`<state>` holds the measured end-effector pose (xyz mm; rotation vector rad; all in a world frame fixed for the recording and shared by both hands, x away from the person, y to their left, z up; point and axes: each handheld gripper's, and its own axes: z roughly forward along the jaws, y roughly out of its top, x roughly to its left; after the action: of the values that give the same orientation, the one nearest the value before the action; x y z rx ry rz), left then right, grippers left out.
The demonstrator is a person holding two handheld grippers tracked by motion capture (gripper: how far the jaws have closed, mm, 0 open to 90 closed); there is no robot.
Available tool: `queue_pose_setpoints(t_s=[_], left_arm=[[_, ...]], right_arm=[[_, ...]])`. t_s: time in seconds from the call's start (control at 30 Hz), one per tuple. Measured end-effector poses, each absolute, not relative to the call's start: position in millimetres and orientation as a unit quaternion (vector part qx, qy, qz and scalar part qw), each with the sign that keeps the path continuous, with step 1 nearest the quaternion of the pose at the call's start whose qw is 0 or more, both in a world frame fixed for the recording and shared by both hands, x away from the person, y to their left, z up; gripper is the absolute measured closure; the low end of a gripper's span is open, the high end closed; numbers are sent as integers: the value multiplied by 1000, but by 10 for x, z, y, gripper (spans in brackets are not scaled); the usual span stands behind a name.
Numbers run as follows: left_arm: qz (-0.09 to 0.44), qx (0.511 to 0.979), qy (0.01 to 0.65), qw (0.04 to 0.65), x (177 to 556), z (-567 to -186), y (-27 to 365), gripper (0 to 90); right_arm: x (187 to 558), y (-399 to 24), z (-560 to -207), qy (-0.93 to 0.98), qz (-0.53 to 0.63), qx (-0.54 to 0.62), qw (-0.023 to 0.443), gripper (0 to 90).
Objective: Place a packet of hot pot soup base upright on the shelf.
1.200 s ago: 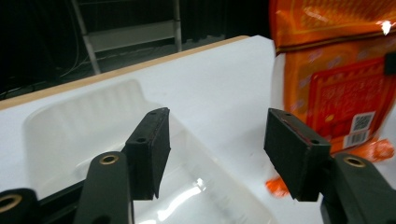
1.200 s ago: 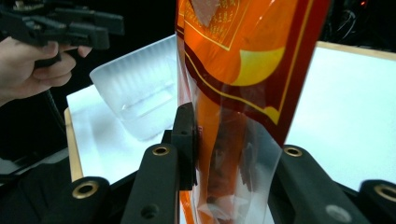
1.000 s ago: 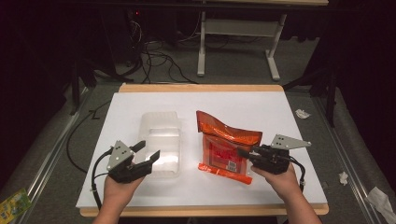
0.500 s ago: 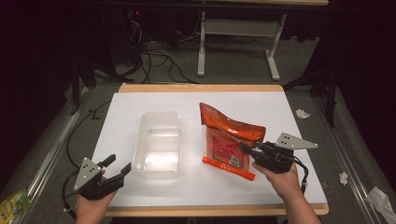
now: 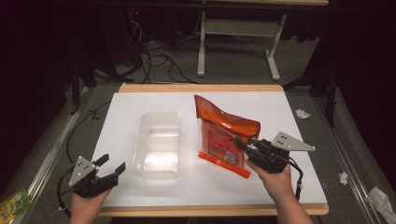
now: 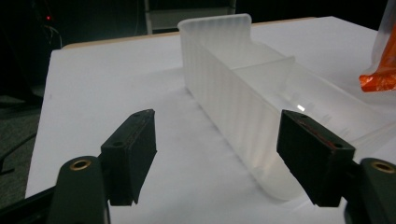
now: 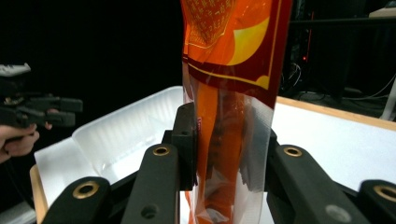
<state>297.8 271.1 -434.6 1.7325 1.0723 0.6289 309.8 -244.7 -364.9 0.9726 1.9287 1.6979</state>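
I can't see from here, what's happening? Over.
Right gripper clamped on orange bag. Left gripper open, jaws just widened, beside clear tray. Nothing in the way.

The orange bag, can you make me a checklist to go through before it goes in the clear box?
1. Right gripper shut on the orange bag: ok.
2. Bag lifted off the white table: cannot tell.
3. Clear tray has nothing in it: ok.
4. Left gripper open, jaws just opening, nothing between them: ok.
5. Left gripper steadying the tray: not ok, it is apart from it.
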Motion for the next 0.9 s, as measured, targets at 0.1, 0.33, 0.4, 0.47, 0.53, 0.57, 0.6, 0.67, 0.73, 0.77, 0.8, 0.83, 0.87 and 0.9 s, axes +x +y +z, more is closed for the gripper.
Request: queue_pose_setpoints(t_s=[0.1, 0.33, 0.4, 0.47, 0.53, 0.57, 0.6, 0.67, 0.73, 0.77, 0.8, 0.83, 0.87, 0.9], left_arm=[[256, 711, 447, 479, 2996, -4370, 2748, 274], [259, 708, 443, 485, 2964, -4354, 2761, 273], [262, 712, 437, 483, 2953, -4344, 2753, 273], [264, 715, 432, 482, 2952, -4342, 2746, 273], [266, 717, 431, 478, 2956, -4344, 2735, 273], [266, 717, 431, 479, 2957, -4349, 2725, 273], [266, 717, 430, 480, 2959, -4350, 2721, 273], [264, 717, 430, 481, 2959, -4347, 2722, 272], [263, 716, 430, 484, 2959, -4344, 2720, 272], [264, 716, 429, 484, 2955, -4338, 2714, 272], [264, 716, 427, 485, 2951, -4332, 2709, 271], [265, 716, 427, 485, 2947, -4329, 2704, 271], [265, 716, 427, 485, 2947, -4329, 2704, 271], [266, 716, 426, 485, 2942, -4329, 2697, 271]], right_arm=[[3122, -2356, -3633, 687, 607, 345, 200, 725], [3216, -2056, -3507, 668, 622, 351, 210, 725], [3222, -2021, -3482, 666, 624, 350, 211, 725], [3234, -1940, -3427, 665, 625, 346, 217, 725], [3250, -1877, -3391, 666, 624, 342, 222, 726], [3261, -1843, -3374, 666, 624, 341, 225, 726], [3292, -1776, -3349, 665, 625, 342, 225, 725], [3300, -1751, -3341, 664, 625, 344, 224, 725], [3338, -1675, -3323, 663, 627, 342, 224, 725], [3366, -1591, -3313, 664, 629, 340, 219, 725], [3377, -1561, -3314, 664, 630, 338, 219, 725], [3386, -1515, -3314, 664, 631, 338, 217, 725], [3386, -1515, -3314, 664, 631, 338, 217, 725], [3402, -1420, -3319, 664, 633, 336, 215, 725]])
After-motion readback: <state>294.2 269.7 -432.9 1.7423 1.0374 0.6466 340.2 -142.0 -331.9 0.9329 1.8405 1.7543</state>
